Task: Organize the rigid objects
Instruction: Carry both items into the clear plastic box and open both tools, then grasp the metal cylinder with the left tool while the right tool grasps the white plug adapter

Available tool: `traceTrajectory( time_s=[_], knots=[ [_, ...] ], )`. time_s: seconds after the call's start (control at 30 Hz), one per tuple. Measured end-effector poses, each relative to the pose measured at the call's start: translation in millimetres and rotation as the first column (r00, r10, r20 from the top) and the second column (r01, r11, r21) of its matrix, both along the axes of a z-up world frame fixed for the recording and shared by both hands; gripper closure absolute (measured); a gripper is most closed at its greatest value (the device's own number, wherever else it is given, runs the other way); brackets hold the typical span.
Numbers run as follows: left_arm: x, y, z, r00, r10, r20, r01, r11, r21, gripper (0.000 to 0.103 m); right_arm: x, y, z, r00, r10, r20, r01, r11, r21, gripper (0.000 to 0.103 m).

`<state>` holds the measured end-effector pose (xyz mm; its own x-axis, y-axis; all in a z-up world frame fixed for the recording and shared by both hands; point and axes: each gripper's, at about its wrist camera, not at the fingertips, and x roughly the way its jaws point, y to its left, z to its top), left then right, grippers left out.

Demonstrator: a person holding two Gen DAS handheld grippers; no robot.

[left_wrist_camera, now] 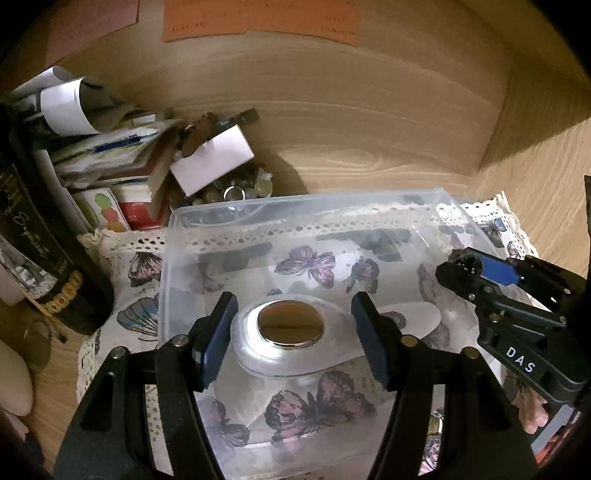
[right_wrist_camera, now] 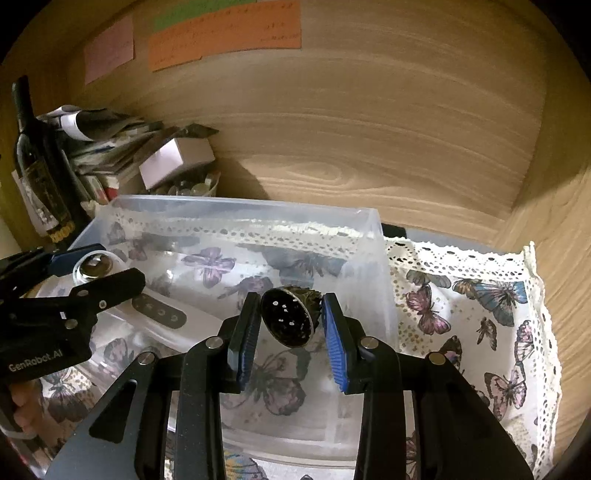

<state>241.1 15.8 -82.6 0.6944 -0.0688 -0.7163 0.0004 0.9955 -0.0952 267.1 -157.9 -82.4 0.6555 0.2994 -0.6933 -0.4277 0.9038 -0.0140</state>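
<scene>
Your left gripper [left_wrist_camera: 293, 328] hangs inside the clear bin [left_wrist_camera: 295, 201], jaws released around a white device [left_wrist_camera: 284, 343] with a metal disc. Your right gripper [right_wrist_camera: 291, 325] clenches a dark perforated cap [right_wrist_camera: 288, 319] above that bin.

Dark wine bottle [right_wrist_camera: 35, 162] upright at left. Stacked papers and boxes [left_wrist_camera: 122, 173] beside it. Butterfly-print lace cloth [right_wrist_camera: 480, 306] covers wooden surface [left_wrist_camera: 546, 206]. Orange note [right_wrist_camera: 225, 33] on back wall.

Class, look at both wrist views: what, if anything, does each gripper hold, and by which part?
Left gripper: open, nothing held. Right gripper: dark round object, gripped by its sides.
</scene>
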Motion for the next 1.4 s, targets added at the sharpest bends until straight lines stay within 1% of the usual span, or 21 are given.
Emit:
traceTrajectory(
  time_s=[0.07,0.13,0.23,0.3,0.37,0.4,0.47,0.57,0.63,0.77,0.93,1.03,1.1,1.17,1.3,1.33,1.37,1.4],
  knots=[
    [-3.8,0.1,5.0,1.0,0.009,0.02,-0.009,1.0,0.007,0.04,-1.4,0.0,1.7,1.0,0.0,0.003,0.0,1.0,-0.005,0.071],
    [-8.7,-0.6,12.7,0.999,0.012,0.044,-0.013,1.0,0.017,0.04,-3.8,-1.0,5.3,1.0,-0.002,0.01,0.002,1.0,-0.001,0.059],
    [-24.0,0.4,29.5,0.996,0.011,0.084,-0.013,1.0,0.02,0.039,-12.1,-4.8,17.5,0.999,-0.011,0.038,0.011,1.0,0.008,0.057],
    [-31.4,3.1,37.5,0.994,0.017,0.108,-0.02,1.0,0.023,0.033,-19.9,-8.1,28.0,0.998,-0.014,0.062,0.013,1.0,0.024,0.055],
    [-49.5,7.0,50.7,0.987,0.035,0.157,-0.041,0.999,0.032,0.019,-30.8,-12.8,39.7,0.996,-0.016,0.091,0.012,0.999,0.048,0.047],
    [-55.1,7.7,54.8,0.984,0.039,0.173,-0.046,0.998,0.036,0.016,-38.0,-15.5,46.3,0.994,-0.018,0.11,0.011,0.998,0.062,0.044],
    [-73.3,11.0,64.2,0.975,0.051,0.217,-0.063,0.997,0.049,0.006,-53.1,-19.5,58.2,0.989,-0.015,0.148,0.004,0.997,0.076,0.043],
    [-98.4,14.7,71.4,0.965,0.062,0.253,-0.08,0.995,0.062,0.002,-74.3,-24.8,67.9,0.983,-0.013,0.185,-0.005,0.996,0.093,0.041],
    [-113.7,16.8,70.3,0.963,0.064,0.261,-0.084,0.994,0.067,0.002,-88.7,-29.1,71.7,0.979,-0.008,0.202,-0.014,0.994,0.107,0.037],
    [-138.1,14.5,59.4,0.968,0.056,0.245,-0.077,0.994,0.078,0.002,-116.7,-34.8,68.2,0.977,0.001,0.214,-0.028,0.992,0.122,0.035],
    [-163.1,11.0,30.9,0.979,0.063,0.194,-0.08,0.993,0.082,0.002,-147.0,-37.5,47.1,0.984,0.022,0.175,-0.044,0.991,0.123,0.035],
    [-177.8,5.3,10.9,0.988,0.049,0.145,-0.06,0.996,0.072,0.002,-160.9,-36.3,28.4,0.99,0.038,0.133,-0.054,0.991,0.122,0.035],
    [-185.3,1.6,1.2,0.991,0.038,0.125,-0.047,0.996,0.074,0.002,-168.6,-34.0,12.8,0.994,0.057,0.09,-0.067,0.991,0.118,0.035],
    [-190.6,-0.6,-8.2,0.994,0.027,0.107,-0.035,0.997,0.073,0.002,-175.3,-33.2,-1.1,0.996,0.077,0.045,-0.082,0.989,0.12,0.035],
    [-196.1,-6.4,-26.6,0.998,-0.01,0.062,0.005,0.998,0.066,0.002,-185.3,-28.2,-23.6,0.994,0.107,-0.012,-0.105,0.989,0.101,0.036],
    [-196.6,-8.6,-30.8,0.998,-0.024,0.05,0.021,0.998,0.055,0.002,-186.7,-27.8,-27.5,0.994,0.109,-0.021,-0.106,0.989,0.101,0.036],
    [-197.1,-11.1,-34.1,0.998,-0.039,0.042,0.038,0.998,0.04,0.006,-187.7,-27.5,-30.4,0.994,0.109,-0.031,-0.105,0.989,0.104,0.037],
    [-197.2,-12.4,-35.5,0.998,-0.049,0.038,0.048,0.998,0.032,0.008,-188.0,-28.1,-33.0,0.993,0.111,-0.043,-0.105,0.988,0.111,0.04]
  ],
)
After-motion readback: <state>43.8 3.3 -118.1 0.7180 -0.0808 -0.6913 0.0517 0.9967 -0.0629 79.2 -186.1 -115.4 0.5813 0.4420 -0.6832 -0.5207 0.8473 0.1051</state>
